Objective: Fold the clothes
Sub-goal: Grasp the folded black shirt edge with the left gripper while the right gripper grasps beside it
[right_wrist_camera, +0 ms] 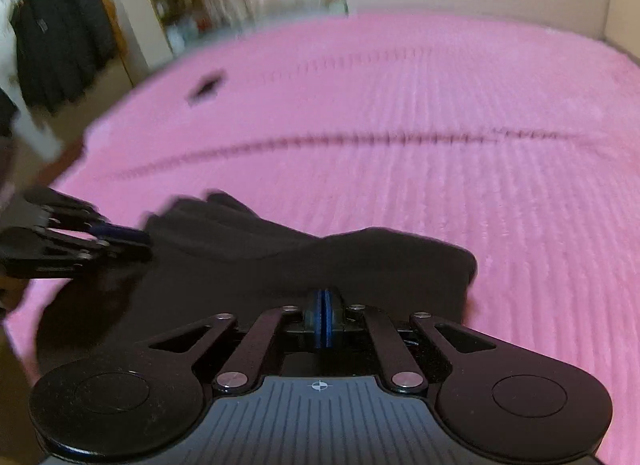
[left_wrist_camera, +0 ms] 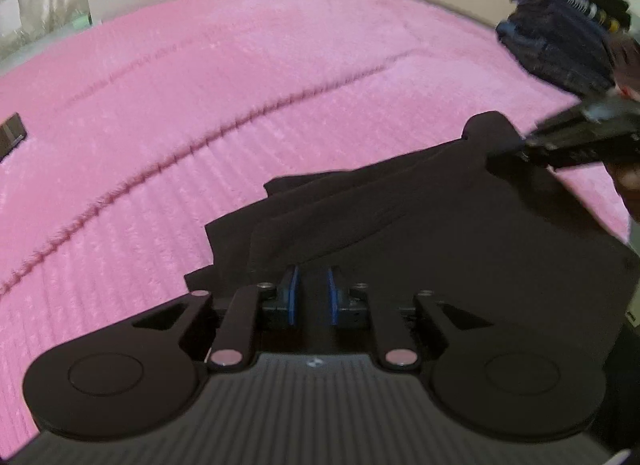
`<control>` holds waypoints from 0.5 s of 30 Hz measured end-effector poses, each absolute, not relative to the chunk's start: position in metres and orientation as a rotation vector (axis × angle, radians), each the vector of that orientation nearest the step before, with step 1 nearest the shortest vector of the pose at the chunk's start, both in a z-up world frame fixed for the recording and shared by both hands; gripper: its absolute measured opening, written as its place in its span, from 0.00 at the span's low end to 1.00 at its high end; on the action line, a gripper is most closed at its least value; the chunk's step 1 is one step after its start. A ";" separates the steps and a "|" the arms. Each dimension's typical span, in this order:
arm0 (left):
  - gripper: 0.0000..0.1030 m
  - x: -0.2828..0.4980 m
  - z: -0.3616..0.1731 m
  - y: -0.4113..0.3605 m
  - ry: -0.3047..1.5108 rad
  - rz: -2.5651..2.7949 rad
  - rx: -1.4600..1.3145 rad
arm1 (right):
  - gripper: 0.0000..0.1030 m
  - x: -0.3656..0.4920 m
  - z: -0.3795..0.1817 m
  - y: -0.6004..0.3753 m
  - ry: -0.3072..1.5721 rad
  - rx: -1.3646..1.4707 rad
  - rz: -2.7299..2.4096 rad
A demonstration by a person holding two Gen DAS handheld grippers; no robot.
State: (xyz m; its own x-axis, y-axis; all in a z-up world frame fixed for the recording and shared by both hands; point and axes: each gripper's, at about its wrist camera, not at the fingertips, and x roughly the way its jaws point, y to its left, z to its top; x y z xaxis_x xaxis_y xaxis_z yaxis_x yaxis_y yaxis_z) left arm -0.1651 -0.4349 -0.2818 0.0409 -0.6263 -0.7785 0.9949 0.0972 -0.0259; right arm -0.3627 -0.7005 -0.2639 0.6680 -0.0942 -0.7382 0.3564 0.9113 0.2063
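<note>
Garment: a black garment (left_wrist_camera: 460, 225) lies bunched on the near part of the pink bed (left_wrist_camera: 240, 105), with several loose pleats fanning out on its left side.
Left gripper (left_wrist_camera: 313, 293): its blue-padded fingers (left_wrist_camera: 294, 297) stand a little apart with black cloth running between them; they look only loosely set on it, not pressed tight.
Right gripper (right_wrist_camera: 322, 323): its fingers are pressed together at the garment's near edge, apparently pinching a thin layer of cloth; the cloth inside the pinch is hidden.
Risk, left side: with that gap, the cloth is likely to slide out as soon as the garment is lifted or pulled, leaving one corner behind.
Risk, uneven pull: if only the right side holds, the fold probably comes out skewed and the pleats deepen into creases.
Risk, layers: either gripper may have caught one layer or several; I cannot tell which, and the wrong count would drag the stack apart.
Risk, bedding: the plush cover could be pinched along with the garment and lift with it.
Other things: a dark bundle (left_wrist_camera: 560, 41) sits well apart at the far right, and a small dark object (right_wrist_camera: 206, 87) lies far to the left.
</note>
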 end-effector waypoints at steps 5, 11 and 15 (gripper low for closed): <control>0.12 -0.170 -0.273 -0.445 0.705 -1.408 0.611 | 0.02 -0.351 -0.282 -0.731 0.735 0.427 -0.248; 0.18 -0.165 -0.292 -0.458 0.728 -1.424 0.647 | 0.02 -0.395 -0.289 -0.760 0.694 0.549 -0.275; 0.18 -0.155 -0.292 -0.451 0.731 -1.399 0.624 | 0.02 -0.420 -0.278 -0.758 0.698 0.555 -0.305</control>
State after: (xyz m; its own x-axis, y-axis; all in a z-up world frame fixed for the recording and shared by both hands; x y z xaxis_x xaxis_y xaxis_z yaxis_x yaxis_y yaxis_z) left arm -0.1552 -0.4509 -0.2917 0.0262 -0.6389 -0.7688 0.9959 0.0830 -0.0350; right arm -0.4196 -0.7582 -0.2776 0.7307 -0.0823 -0.6777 0.4418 0.8138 0.3775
